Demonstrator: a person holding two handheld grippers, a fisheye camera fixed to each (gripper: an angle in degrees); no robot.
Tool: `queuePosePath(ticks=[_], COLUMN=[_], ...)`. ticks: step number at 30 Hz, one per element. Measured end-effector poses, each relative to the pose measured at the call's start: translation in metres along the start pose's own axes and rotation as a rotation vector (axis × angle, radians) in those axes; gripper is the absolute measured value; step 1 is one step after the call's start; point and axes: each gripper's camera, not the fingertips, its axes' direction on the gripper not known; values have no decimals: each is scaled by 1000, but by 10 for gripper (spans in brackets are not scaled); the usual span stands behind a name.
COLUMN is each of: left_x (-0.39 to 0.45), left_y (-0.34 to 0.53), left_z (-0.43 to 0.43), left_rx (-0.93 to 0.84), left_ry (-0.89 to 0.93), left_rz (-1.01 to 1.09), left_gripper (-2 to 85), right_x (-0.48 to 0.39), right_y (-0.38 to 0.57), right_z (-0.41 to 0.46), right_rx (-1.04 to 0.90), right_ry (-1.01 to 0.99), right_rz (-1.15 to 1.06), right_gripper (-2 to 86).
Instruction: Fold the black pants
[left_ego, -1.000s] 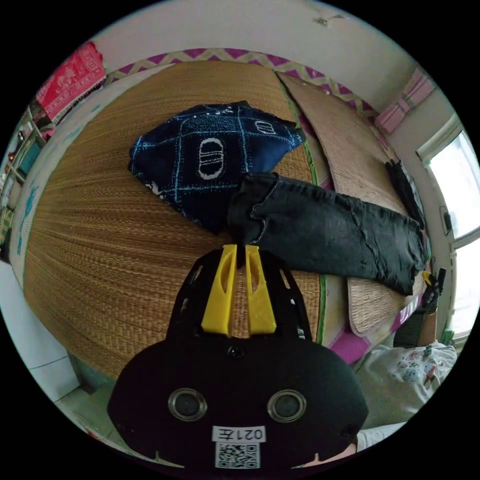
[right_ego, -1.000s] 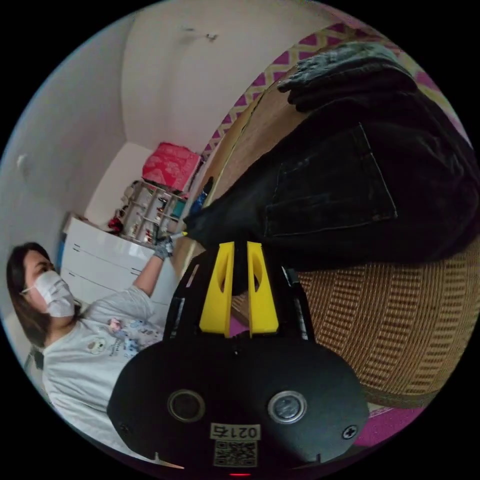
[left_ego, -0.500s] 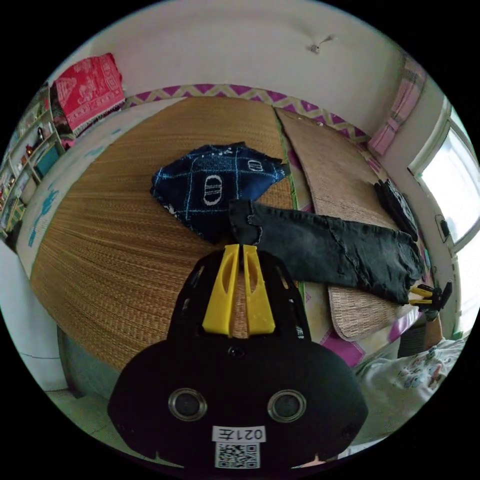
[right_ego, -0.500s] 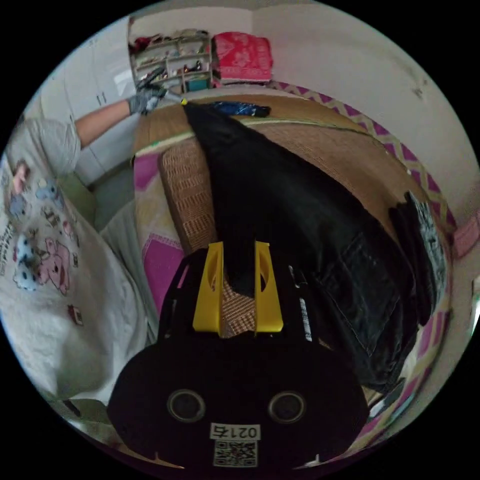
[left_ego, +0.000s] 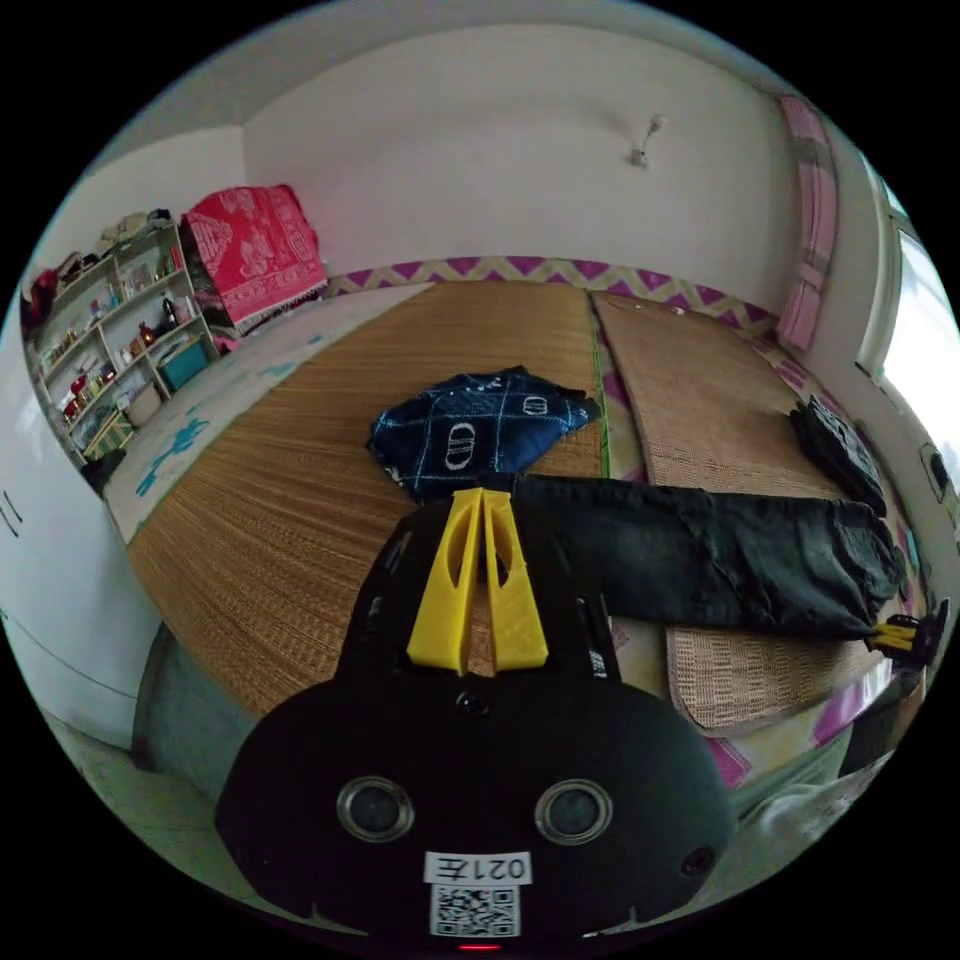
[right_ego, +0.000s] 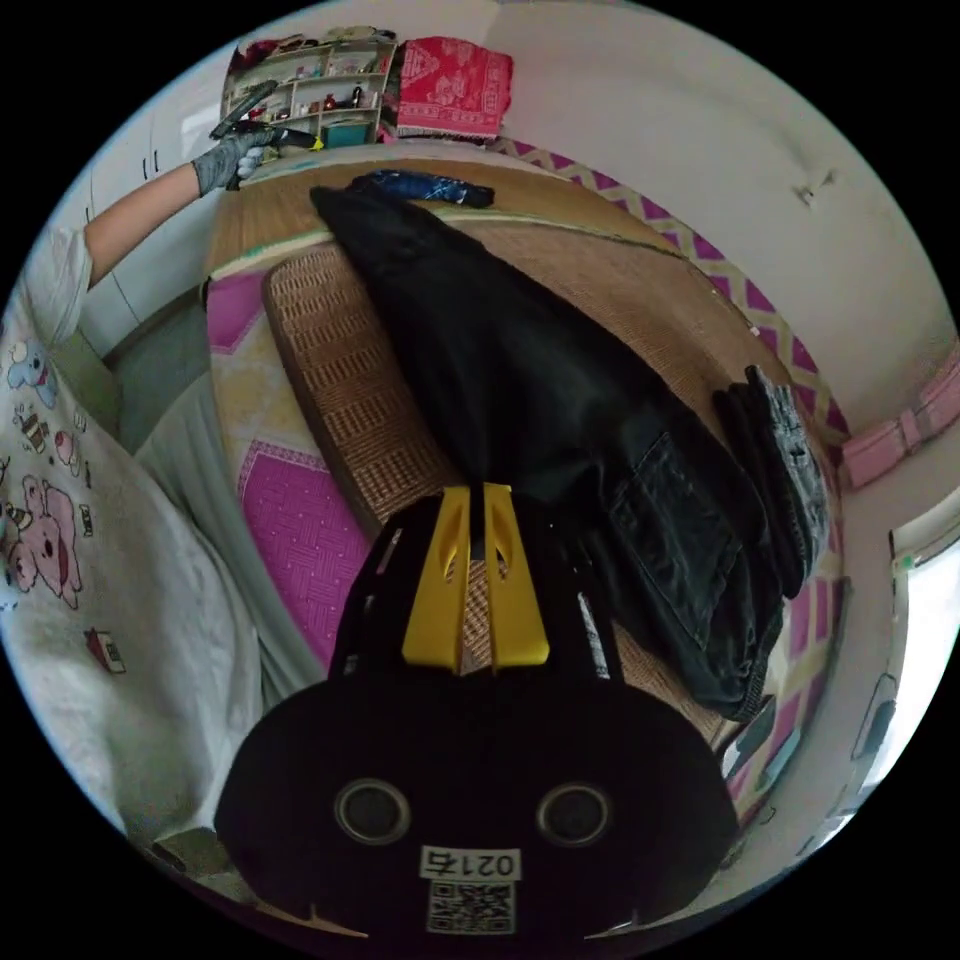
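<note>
The black pants (left_ego: 700, 565) lie stretched out long and narrow across the woven straw mats (left_ego: 300, 480), legs apparently laid one on the other, so the lengthwise fold looks done. The crosswise folds are not yet made. The hem end rests against a dark blue patterned cloth (left_ego: 480, 435) on the far left side, while the waist end with its back pocket (right_ego: 690, 530) sits near the bed's right edge, close to another dark folded garment (right_ego: 785, 470).

The left gripper (left_ego: 482, 492) has its yellow jaws drawn nearly together, tips just near the hem end, with no cloth between them. In the right gripper view, a gloved hand (right_ego: 225, 160) raises it above the mat. The right gripper (right_ego: 476, 490) is also narrowed to a slim gap, empty, with its tips at the pants' edge.
</note>
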Motion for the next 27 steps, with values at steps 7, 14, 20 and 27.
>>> queuePosePath(ticks=[7,14,20,27], left_x=[13,57,106,135], left_y=[23,12,1,16], left_z=[55,93,133,181], left_rx=[-45,-75,-90,-191], left_ry=[74,226,301,394], left_rz=[95,222,444,624], left_gripper=[-9,1,58,66], right_x=[3,164,272,333], right_y=[14,-30,-92,-101], right_z=[-3,25,133,178], right_rx=[41,225,12,-54], right_ry=[-136,-14,21,-189], right_rz=[-69,74,-70,-135], right_gripper=[80,71,80,29])
